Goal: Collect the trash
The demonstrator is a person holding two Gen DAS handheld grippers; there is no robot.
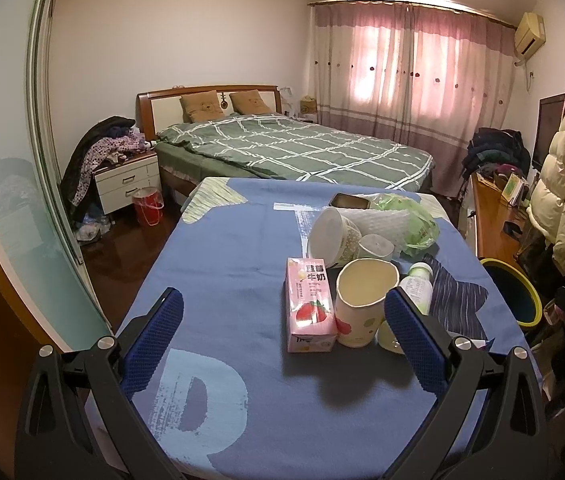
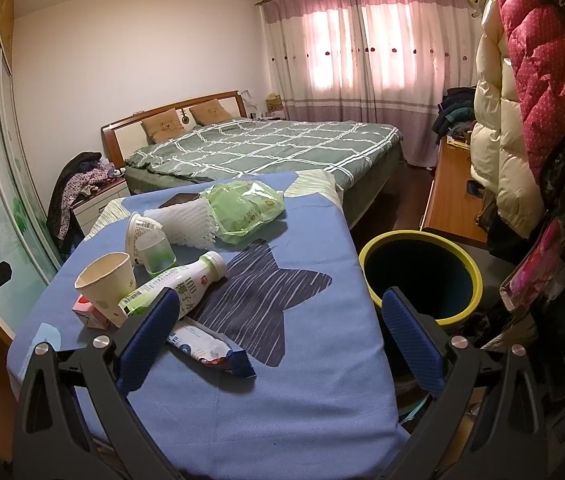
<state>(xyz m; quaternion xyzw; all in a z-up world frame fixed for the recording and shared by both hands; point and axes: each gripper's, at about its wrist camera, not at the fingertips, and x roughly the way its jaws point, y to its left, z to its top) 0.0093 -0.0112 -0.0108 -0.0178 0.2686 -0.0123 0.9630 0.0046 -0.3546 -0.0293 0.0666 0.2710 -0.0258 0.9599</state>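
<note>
Left tongs and right tongs, both spread wide and holding nothing, above a tabletop covered by a blue cloth with a dark star print. Trash lies in a cluster on the cloth. Nearest the left tongs stands a pink milk carton, upright, with a paper cup just beside it and a white bottle behind the right-hand pad. In the right wrist view the white bottle lies on its side, touching the paper cup; a blue-and-white wrapper lies just by the left-hand pad. Farther back: a tipped white tub, a small clear cup, white foam netting, a green plastic bag and a dark phone. A yellow-rimmed bin stands on the floor beside the tabletop's right edge.
</note>
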